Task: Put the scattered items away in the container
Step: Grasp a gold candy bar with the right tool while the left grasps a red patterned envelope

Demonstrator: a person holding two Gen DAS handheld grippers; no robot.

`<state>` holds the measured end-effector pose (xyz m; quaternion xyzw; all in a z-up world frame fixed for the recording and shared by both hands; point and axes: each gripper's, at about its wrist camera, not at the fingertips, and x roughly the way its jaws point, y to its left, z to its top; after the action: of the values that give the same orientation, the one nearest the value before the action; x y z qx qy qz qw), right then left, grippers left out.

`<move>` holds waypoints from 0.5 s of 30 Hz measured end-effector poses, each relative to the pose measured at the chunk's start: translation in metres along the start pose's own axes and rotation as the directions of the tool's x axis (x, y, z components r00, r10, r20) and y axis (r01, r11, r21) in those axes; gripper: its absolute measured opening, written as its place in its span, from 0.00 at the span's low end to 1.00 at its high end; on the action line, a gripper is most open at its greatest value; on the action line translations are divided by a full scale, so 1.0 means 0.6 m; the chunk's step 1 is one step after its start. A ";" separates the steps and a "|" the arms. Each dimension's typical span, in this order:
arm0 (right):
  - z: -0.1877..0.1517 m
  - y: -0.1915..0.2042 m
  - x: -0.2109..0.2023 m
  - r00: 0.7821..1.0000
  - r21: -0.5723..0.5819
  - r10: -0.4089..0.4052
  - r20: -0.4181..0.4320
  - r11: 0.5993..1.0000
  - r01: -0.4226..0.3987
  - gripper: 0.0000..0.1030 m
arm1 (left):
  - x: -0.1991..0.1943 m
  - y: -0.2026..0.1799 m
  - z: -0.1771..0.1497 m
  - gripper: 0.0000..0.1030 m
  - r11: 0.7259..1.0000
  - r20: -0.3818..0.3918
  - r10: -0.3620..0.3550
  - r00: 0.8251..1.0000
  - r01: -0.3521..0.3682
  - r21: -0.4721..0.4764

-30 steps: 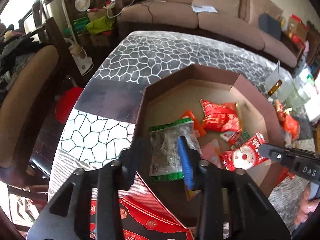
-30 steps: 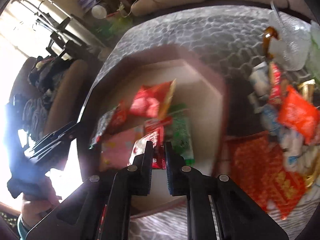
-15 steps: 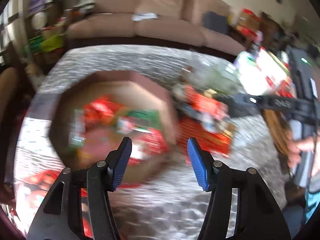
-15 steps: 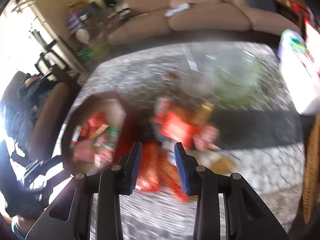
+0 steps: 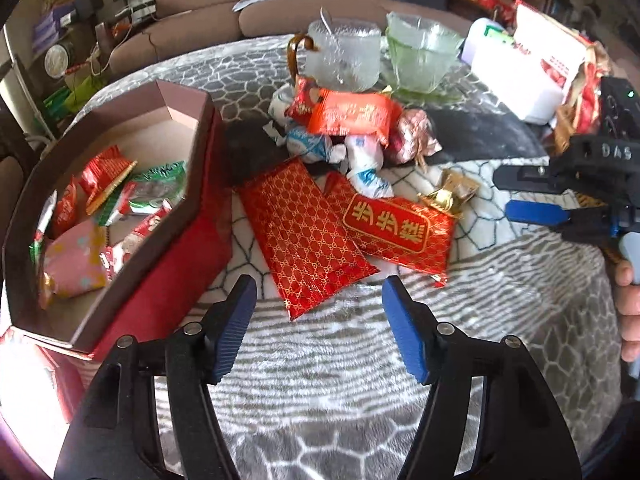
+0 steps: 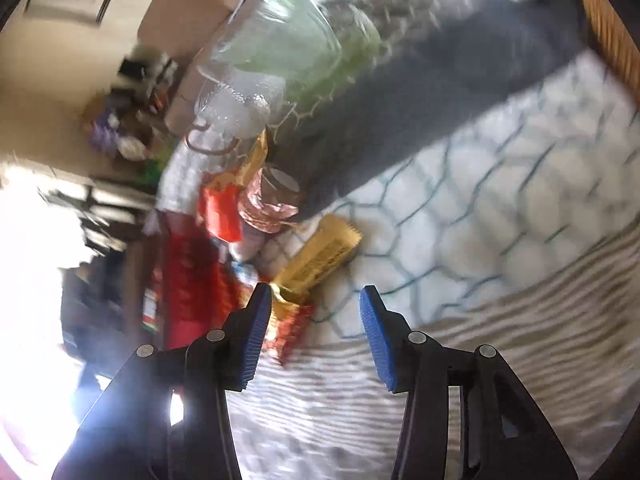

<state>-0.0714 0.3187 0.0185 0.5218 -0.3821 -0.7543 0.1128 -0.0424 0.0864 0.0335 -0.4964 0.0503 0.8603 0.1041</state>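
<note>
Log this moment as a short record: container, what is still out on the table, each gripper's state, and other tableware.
container: open box at table's left, several snack packets inside
still out: two red packets side by side, gold wrapper, pile of small sweets behind them
left gripper: open, empty, jaws just been opening, above the nearer red packet's end
right gripper: open, empty, jaws just been opening, near the gold wrapper
tableware: glass mug, green glass bowl

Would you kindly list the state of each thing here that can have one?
Left gripper: open, empty, jaws just opening.
Right gripper: open, empty, jaws just opening.
Box: lidless, partly filled with snacks.
Patterned red packet: flat on the cloth, outside the box.
Gold packet: lying outside the box.
</note>
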 end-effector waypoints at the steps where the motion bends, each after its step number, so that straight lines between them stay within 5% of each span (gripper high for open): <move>1: 0.002 -0.005 0.008 1.000 0.030 0.020 -0.001 0.999 -0.020 0.47 | 0.004 -0.001 0.000 0.66 1.000 0.002 0.011 1.000 -0.011 0.004; 4: 0.012 -0.005 0.038 0.999 0.088 0.040 -0.013 0.995 -0.038 0.47 | 0.017 -0.004 0.007 0.74 0.999 0.006 0.052 0.999 -0.052 0.013; 8: 0.025 0.036 0.061 0.999 0.017 -0.054 -0.004 0.998 0.054 0.46 | 0.052 -0.007 0.016 0.78 0.997 -0.039 0.077 0.996 -0.076 0.020; 9: 0.028 0.049 0.065 0.995 -0.022 -0.102 -0.002 0.994 0.102 0.42 | 0.063 -0.008 0.017 0.79 0.997 -0.052 0.079 0.996 -0.078 0.027; 10: 0.029 0.057 0.069 0.990 -0.051 -0.143 0.000 0.988 0.143 0.23 | 0.067 -0.005 0.018 0.78 0.998 -0.044 0.067 0.997 -0.067 0.019; 13: 0.028 0.068 0.074 0.985 -0.098 -0.175 0.007 0.980 0.174 0.17 | 0.067 0.011 0.023 0.50 0.999 -0.035 0.020 0.999 -0.021 -0.049; 15: 0.025 0.068 0.067 0.987 -0.107 -0.160 0.018 0.981 0.161 0.14 | 0.063 0.022 0.026 0.02 0.998 -0.034 -0.019 0.999 0.017 -0.065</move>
<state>-0.1112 0.2748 0.0214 0.5406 -0.2978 -0.7830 0.0780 -0.0770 0.0814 0.0086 -0.5147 0.0196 0.8519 0.0949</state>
